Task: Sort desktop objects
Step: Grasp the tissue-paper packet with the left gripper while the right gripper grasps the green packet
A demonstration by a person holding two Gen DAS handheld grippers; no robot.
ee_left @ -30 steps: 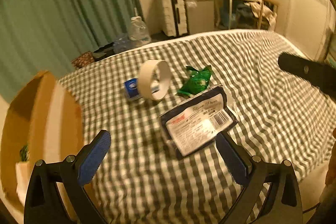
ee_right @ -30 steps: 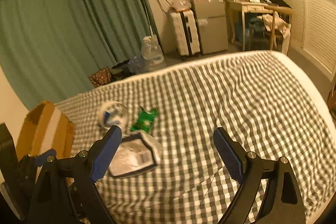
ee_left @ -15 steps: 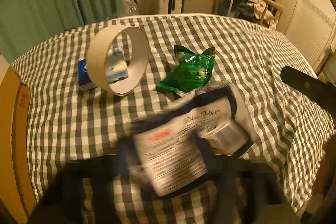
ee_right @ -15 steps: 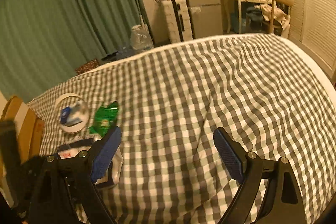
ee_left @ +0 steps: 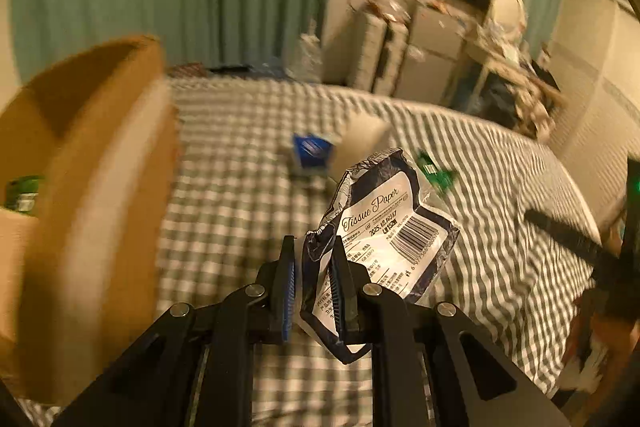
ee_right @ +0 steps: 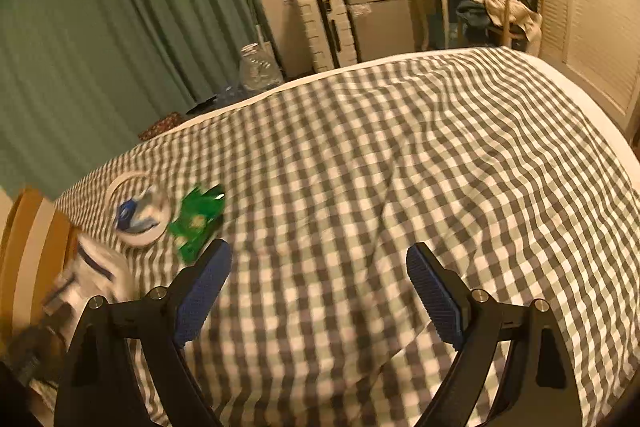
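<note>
1. The left tool (ee_left: 312, 283), wide apart a second ago with the tissue pack (ee_left: 384, 227) lying flat on the checked bed (ee_right: 400, 155), is now closing its jaws on the pack's crumpled edge.
2. The pack is now lifted, close beside the cardboard box (ee_left: 100, 187).
3. The right tool (ee_right: 320, 291) stays spread wide with nothing between its pads, over the bed.
4. Beyond the pack from the box, the tape ring (ee_right: 138, 207), blue packet (ee_left: 310, 151) and green packet (ee_right: 198, 219) remain on the bed.
</note>
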